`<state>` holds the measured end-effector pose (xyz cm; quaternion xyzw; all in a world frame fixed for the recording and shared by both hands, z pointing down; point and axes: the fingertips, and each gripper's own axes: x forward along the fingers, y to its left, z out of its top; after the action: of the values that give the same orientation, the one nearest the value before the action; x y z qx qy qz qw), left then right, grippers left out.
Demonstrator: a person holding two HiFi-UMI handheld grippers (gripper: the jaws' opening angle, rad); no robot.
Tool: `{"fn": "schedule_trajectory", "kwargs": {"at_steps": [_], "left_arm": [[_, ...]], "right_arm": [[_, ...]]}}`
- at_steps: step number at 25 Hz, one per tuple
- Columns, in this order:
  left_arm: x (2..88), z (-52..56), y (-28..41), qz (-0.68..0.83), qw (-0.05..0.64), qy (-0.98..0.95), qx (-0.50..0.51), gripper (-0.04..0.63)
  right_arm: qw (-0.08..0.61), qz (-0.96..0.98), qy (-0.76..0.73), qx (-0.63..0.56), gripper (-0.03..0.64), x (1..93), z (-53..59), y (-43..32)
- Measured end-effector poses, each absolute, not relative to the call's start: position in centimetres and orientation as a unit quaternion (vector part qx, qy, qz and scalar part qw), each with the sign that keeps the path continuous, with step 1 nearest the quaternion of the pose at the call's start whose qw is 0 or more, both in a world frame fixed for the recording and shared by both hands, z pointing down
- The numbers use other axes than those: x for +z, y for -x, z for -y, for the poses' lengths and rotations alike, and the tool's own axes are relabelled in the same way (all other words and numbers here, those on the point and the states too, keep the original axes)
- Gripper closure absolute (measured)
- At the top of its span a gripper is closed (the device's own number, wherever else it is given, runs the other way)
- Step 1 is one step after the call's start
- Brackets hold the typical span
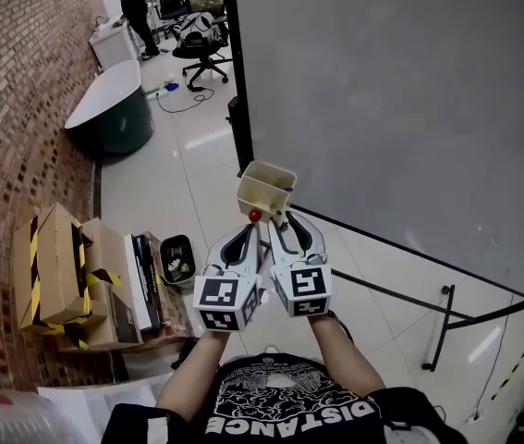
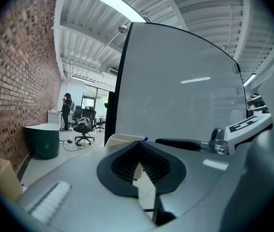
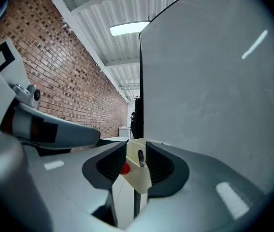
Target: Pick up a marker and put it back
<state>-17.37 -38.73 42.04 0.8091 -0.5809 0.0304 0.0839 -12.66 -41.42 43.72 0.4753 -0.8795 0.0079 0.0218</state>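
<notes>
My right claw [image 3: 136, 153] stands apart, the tray's [image 1: 260, 192] near corner between its pads (whiteboard [image 1: 400, 91] close on the right). My left claw [image 2: 139, 146] is together, and both point level.

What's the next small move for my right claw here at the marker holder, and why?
Probably ease the right claw forward until it straddles the red marker cap, then close. Its jaws stand open, and the cap shows at the near side of the cream holder just ahead, not gripped.
</notes>
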Motion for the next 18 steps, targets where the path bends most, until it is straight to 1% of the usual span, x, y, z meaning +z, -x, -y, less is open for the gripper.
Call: {"fn": "schedule_trajectory", "kwargs": {"at_steps": [10,12,14,18], "left_arm": [[42.5,40.1,18.2,0.577,0.082,-0.812,0.032,0.591],[42.7,40.4,18.1,0.577,0.083,-0.812,0.033,0.591],[42.9,40.6,18.1,0.576,0.083,-0.813,0.034,0.591],[43.0,40.7,17.9,0.575,0.087,-0.813,0.035,0.591]], "right_arm": [[0.041,0.873,-0.486,0.010,0.515,45.7,43.7,13.2],[0.047,0.870,-0.490,0.005,0.532,45.9,44.0,13.1],[0.052,0.868,-0.494,-0.001,0.575,46.1,44.3,13.0],[0.057,0.866,-0.496,-0.007,0.581,46.4,44.4,12.9]]}}
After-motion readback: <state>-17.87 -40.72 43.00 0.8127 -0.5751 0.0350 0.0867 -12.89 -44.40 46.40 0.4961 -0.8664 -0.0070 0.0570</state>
